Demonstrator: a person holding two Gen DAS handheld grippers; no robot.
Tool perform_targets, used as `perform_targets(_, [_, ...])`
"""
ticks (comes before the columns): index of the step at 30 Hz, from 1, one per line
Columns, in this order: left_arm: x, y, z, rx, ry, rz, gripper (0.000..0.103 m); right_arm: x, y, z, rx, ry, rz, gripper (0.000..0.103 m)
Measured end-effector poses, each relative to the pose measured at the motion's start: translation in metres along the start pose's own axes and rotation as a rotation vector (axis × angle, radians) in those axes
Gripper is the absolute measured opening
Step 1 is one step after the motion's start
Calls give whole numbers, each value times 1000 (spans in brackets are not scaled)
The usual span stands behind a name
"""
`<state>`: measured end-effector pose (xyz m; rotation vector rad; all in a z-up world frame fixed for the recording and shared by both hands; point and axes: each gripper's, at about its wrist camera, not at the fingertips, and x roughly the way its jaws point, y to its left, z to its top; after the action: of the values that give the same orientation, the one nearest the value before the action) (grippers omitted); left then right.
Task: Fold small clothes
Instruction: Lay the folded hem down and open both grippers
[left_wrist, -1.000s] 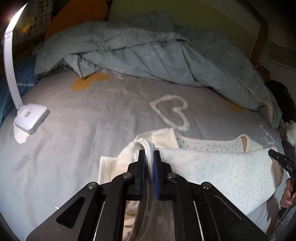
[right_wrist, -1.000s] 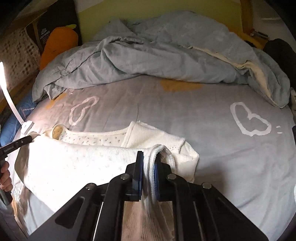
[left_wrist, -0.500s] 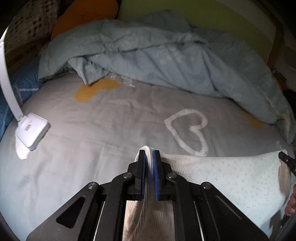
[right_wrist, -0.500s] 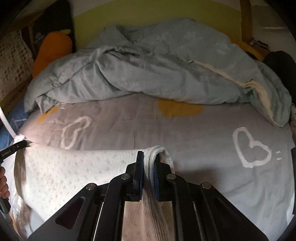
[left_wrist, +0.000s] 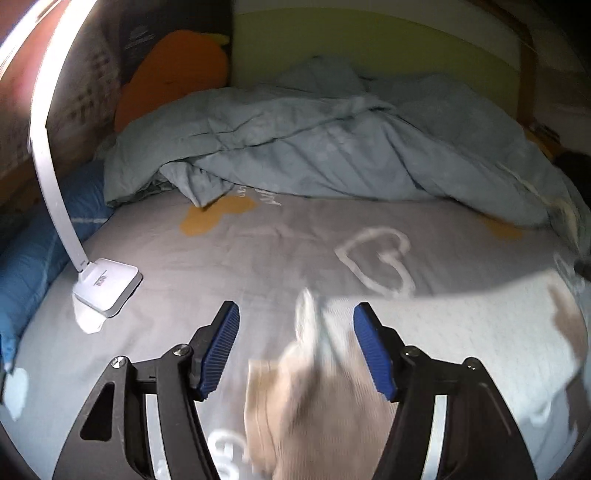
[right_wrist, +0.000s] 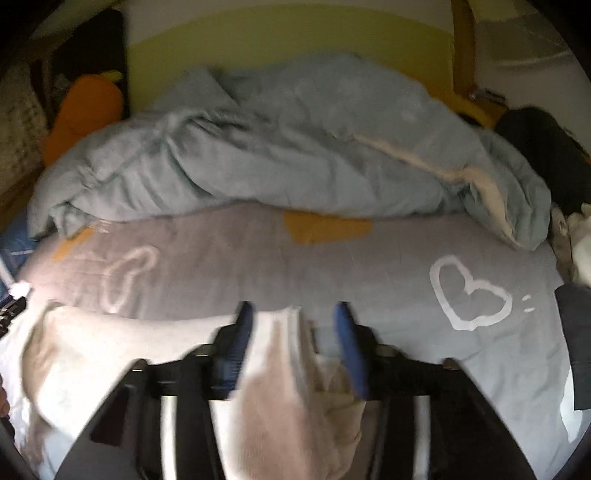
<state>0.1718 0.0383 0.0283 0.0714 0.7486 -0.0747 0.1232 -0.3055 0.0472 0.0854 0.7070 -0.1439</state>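
A small white dotted garment (left_wrist: 461, 325) lies across the near part of the grey bed sheet (left_wrist: 258, 251). My left gripper (left_wrist: 295, 343) is open, its blue pads (left_wrist: 221, 347) spread wide, and the garment's left corner (left_wrist: 310, 354) sits loose and blurred between them. In the right wrist view the same garment (right_wrist: 110, 354) stretches to the left. My right gripper (right_wrist: 293, 339) is open too, with the garment's right corner (right_wrist: 288, 354) loose between its pads.
A white desk lamp (left_wrist: 107, 280) stands on the sheet at the left. A crumpled blue-grey duvet (left_wrist: 332, 147) fills the back of the bed. An orange plush (left_wrist: 173, 70) leans by the headboard. Dark clothing (right_wrist: 543, 147) lies at the right edge.
Both grippers carried the garment's edge forward over itself, then opened and let go of the corners. The fabric is dropping from between the pads.
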Motion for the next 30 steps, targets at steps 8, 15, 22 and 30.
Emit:
perform_targets(8, [15,-9,-57,96,145,-12,81,4,8,-49,-15,136,104,66])
perform_targets(15, [19,21,-85,-6,168,-52,93,18,-7,-70,-70,156,29,68])
perform_targets(22, [-6,37,-79,-43,118,17,92,-2,-37,-66,-36,72,-145,84])
perform_targets(30, [-50,25,-91,-53,-25,-47,101,-60,-14,-63,22,-107,116,91])
